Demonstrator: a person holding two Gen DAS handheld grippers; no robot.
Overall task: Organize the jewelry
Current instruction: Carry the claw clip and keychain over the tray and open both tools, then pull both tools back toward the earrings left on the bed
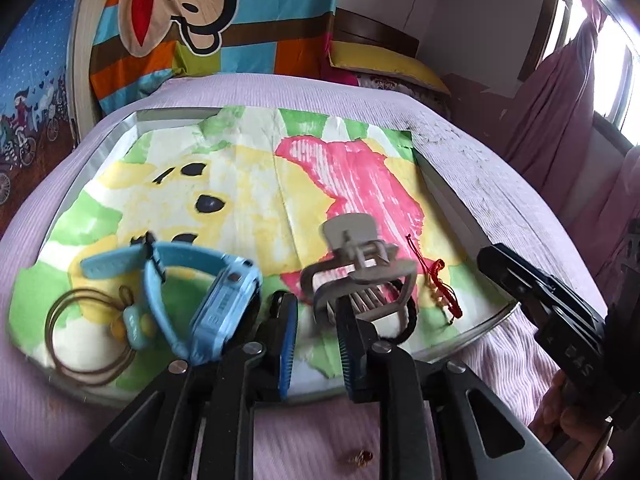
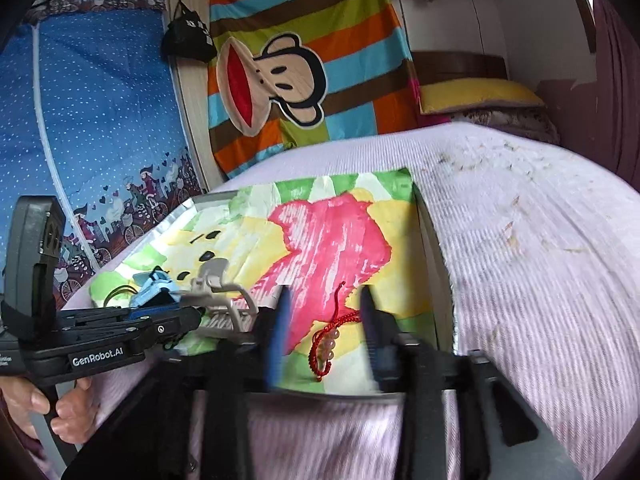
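Jewelry's all still loose on the tray [image 1: 452, 200]: watch [image 1: 208, 300] at 9 o'clock, bracelet [image 2: 326, 340] at 3, both grippers [image 1: 316, 340] [image 2: 326, 324] gaping, nothing sorted yet.

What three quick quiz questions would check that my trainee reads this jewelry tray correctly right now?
1. True or false: the right gripper already grips the red bead bracelet.
2. Which item lies nearest the left gripper: A blue watch, B grey hair claw, C brown cord loops?
3. Fill in: the items rest on a painted sheet inside a ____.

Key: 1 false, its open fingers only straddle it; 2 B; 3 tray.
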